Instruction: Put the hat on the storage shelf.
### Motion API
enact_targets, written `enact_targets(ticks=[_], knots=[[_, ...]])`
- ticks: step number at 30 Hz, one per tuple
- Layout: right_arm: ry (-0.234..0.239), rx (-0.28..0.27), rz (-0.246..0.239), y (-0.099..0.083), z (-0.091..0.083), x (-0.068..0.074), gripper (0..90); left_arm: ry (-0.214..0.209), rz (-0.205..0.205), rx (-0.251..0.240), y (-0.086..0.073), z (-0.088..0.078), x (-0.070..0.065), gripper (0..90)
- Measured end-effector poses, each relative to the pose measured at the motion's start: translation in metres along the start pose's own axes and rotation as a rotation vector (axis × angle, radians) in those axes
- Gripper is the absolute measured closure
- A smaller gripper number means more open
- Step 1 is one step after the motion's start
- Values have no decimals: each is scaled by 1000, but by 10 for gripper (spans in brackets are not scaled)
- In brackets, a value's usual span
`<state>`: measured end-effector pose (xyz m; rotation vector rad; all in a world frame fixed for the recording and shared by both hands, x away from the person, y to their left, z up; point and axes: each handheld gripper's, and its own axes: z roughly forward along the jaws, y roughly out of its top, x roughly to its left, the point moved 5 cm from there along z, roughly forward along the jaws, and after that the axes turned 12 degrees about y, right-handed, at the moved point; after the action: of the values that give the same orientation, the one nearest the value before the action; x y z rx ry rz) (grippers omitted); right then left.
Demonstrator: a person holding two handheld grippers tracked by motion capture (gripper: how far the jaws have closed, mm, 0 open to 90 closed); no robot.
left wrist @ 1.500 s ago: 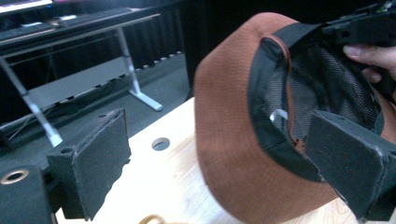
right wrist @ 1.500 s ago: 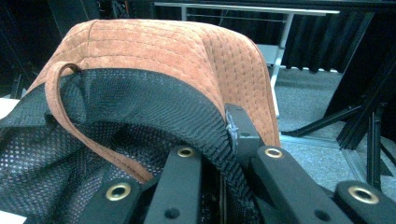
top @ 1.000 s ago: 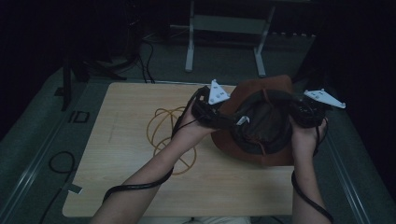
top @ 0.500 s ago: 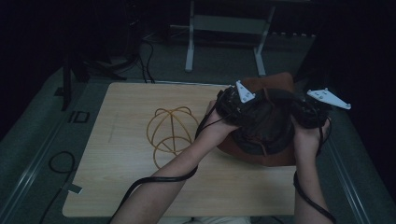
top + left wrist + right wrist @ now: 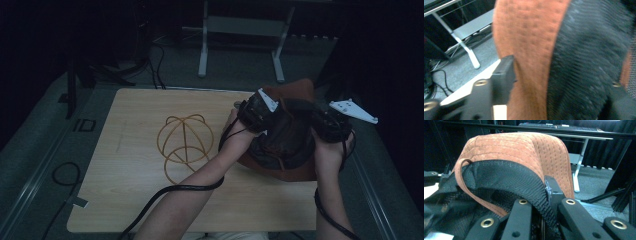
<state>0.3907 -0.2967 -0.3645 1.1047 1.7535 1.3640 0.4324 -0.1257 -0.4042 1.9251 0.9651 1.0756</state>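
Left hand-held gripper (image 5: 256, 112) now off the wire stand (image 5: 184, 144), clamped on hat (image 5: 285, 135) brim; right hand-held gripper (image 5: 327, 125) clamped too. Likely fitting hat next.

"ID" marking (image 5: 84, 125), floor left of table (image 5: 135, 120)

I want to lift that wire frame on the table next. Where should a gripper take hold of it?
Grip the wire frame at the top of its dome, where the thin arched hoops cross, coming straight down from above. The rods are thin enough for the jaws to close round one, and nothing stands beside it on the table.
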Motion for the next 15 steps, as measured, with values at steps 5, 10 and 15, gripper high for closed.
enact_targets(ticks=[5,10,15], knots=[[4,18,8,-8,3,0,844,-1,-7,5,-2,8,0,823],[2,32,13,-17,5,1,844,10,-19,5,-1,11,2,871],[-4,33,10,-27,2,2,843,34,5,-11,1,8,1,873]])
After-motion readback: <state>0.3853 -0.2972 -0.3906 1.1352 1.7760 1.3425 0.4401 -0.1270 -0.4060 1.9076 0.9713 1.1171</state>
